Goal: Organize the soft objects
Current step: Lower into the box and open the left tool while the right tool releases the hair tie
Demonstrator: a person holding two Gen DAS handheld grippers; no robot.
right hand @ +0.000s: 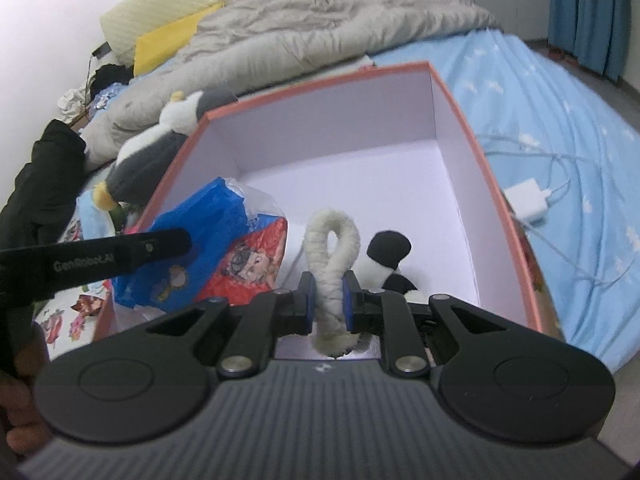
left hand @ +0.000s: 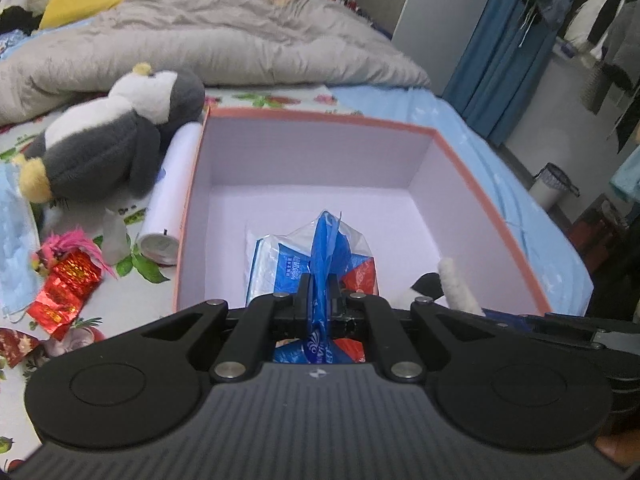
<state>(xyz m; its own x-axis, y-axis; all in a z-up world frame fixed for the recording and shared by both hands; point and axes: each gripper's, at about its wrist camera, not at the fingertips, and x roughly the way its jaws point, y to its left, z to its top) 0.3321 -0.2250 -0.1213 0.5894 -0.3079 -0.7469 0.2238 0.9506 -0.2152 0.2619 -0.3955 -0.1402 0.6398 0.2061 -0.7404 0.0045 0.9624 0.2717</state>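
Observation:
An open box (left hand: 492,200) with orange-red rim and pale lilac inside stands on the bed. My left gripper (left hand: 319,300) is shut on the blue plastic wrap of a tissue pack (left hand: 288,264), which hangs inside the box near its front. My right gripper (right hand: 327,298) is shut on the white woolly loop (right hand: 332,236) of a small black-and-white plush (right hand: 390,258), also over the box (right hand: 480,152). In the right wrist view the tissue pack (right hand: 208,240) sits left of the plush, with the left gripper's black finger across it. A grey-and-white penguin plush (left hand: 116,136) lies left of the box.
Beside the box's left wall lies a white cylinder (left hand: 172,192). Red foil packets (left hand: 68,288), a pink feathery item (left hand: 76,242) and a blue face mask (left hand: 16,248) lie on the floral sheet. A grey quilt (left hand: 224,40) covers the far bed. A white charger (right hand: 526,200) with cables lies right of the box.

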